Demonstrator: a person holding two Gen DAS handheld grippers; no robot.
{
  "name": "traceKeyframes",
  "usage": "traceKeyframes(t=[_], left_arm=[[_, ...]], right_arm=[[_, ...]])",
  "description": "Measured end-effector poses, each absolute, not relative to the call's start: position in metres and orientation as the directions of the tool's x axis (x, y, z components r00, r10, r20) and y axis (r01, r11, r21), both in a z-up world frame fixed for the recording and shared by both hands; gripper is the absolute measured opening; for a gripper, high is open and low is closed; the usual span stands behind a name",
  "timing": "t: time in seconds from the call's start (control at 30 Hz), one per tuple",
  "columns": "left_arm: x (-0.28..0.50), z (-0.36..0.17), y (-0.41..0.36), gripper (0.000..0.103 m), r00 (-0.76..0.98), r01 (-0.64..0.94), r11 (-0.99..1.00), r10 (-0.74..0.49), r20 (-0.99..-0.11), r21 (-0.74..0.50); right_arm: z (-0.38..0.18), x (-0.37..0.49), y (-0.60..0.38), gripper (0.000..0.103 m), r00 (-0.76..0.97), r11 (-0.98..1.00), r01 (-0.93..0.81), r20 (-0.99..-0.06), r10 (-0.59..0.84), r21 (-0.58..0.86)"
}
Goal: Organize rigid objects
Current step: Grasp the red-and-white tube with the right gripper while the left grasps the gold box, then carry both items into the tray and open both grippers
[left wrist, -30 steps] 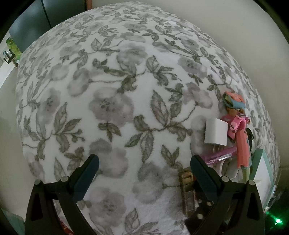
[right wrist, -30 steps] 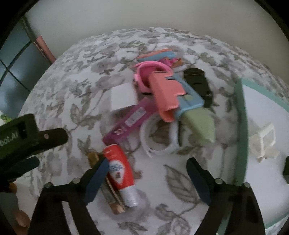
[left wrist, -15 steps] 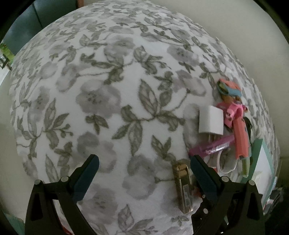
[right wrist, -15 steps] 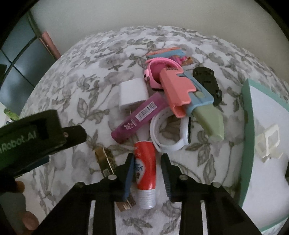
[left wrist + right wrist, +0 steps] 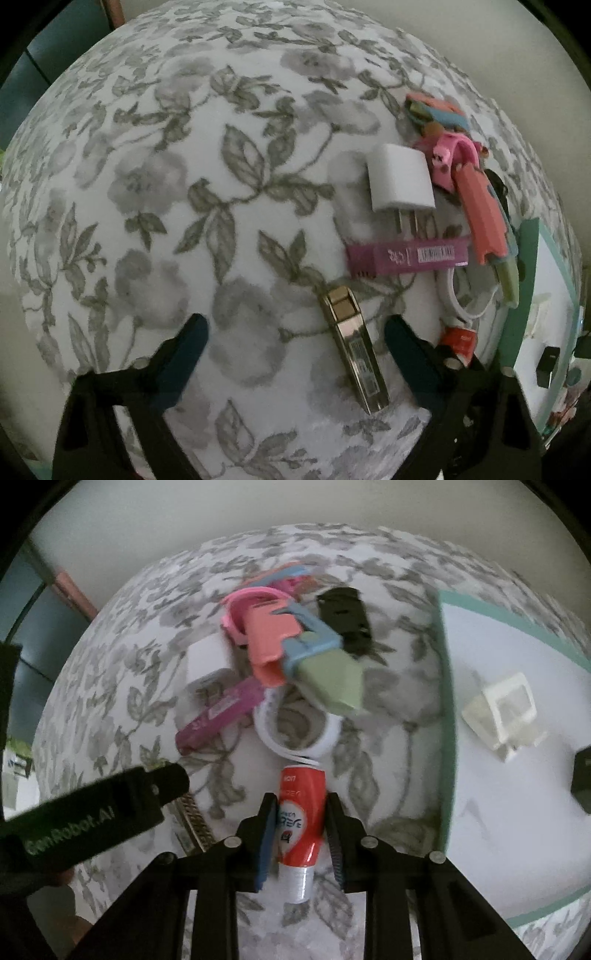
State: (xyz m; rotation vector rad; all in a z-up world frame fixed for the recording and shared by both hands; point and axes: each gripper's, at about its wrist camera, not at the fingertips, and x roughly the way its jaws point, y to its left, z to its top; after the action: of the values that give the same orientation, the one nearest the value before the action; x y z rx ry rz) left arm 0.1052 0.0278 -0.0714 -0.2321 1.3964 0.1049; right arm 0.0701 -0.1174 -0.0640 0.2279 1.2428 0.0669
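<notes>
Right hand-held gripper (image 5: 301, 834) now clamped on the red tube (image 5: 299, 808) — wide apart a second ago. Tube at the near edge of the pile, left of the tray (image 5: 445, 716) — likely next there. Left hand-held gripper (image 5: 295, 343) apart, over the gold stick (image 5: 354, 347).

Red tube (image 5: 300, 818) (white cap) pinched between fingers (image 5: 266, 840).

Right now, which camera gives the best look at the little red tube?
The right wrist view: the red tube lies lengthwise between the right gripper fingers, label and silver cap visible. The left wrist view catches only a red sliver behind its own finger.
</notes>
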Motion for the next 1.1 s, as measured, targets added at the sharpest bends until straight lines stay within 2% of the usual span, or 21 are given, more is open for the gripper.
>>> traceKeyframes(t=[0.03, 0.17, 0.23, 0.37, 0.43, 0.63, 0.9, 1.1], left_arm=[[0.104, -0.073, 0.026, 0.081, 0.166, -0.207, 0.972, -0.078, -0.983, -0.113], [0.092, -0.076, 0.016, 0.071, 0.165, -0.172, 0.978, -0.088, -0.982, -0.116], [0.086, -0.075, 0.011, 0.058, 0.172, -0.152, 0.98, -0.102, -0.98, -0.129], [0.082, -0.072, -0.004, 0.04, 0.175, -0.093, 0.987, -0.11, -0.978, -0.128], [0.081, -0.072, -0.014, 0.024, 0.175, -0.067, 0.988, -0.128, -0.976, -0.142], [0.076, -0.071, -0.034, 0.021, 0.188, -0.02, 0.993, -0.113, -0.976, -0.119], [0.074, -0.071, -0.039, 0.021, 0.2, -0.012, 0.994, -0.1, -0.975, -0.104], [0.078, -0.076, -0.026, 0.021, 0.198, -0.013, 0.994, -0.106, -0.974, -0.111]], right_arm=[[-0.064, 0.069, -0.12, 0.028, 0.322, 0.973, 0.084, -0.93, 0.175, 0.213], [-0.063, 0.064, -0.127, 0.028, 0.318, 0.969, 0.108, -0.931, 0.177, 0.221], [-0.063, 0.062, -0.127, 0.028, 0.315, 0.971, 0.109, -0.933, 0.171, 0.215], [-0.063, 0.057, -0.128, 0.028, 0.309, 0.974, 0.11, -0.938, 0.156, 0.198], [-0.063, 0.054, -0.128, 0.028, 0.306, 0.975, 0.111, -0.94, 0.15, 0.192], [-0.062, 0.044, -0.129, 0.028, 0.297, 0.981, 0.106, -0.947, 0.125, 0.163], [-0.063, 0.038, -0.107, 0.028, 0.303, 0.999, 0.026, -0.953, 0.017, 0.026], [-0.064, 0.035, -0.104, 0.029, 0.309, 1.0, 0.02, -0.951, 0.016, 0.024]])
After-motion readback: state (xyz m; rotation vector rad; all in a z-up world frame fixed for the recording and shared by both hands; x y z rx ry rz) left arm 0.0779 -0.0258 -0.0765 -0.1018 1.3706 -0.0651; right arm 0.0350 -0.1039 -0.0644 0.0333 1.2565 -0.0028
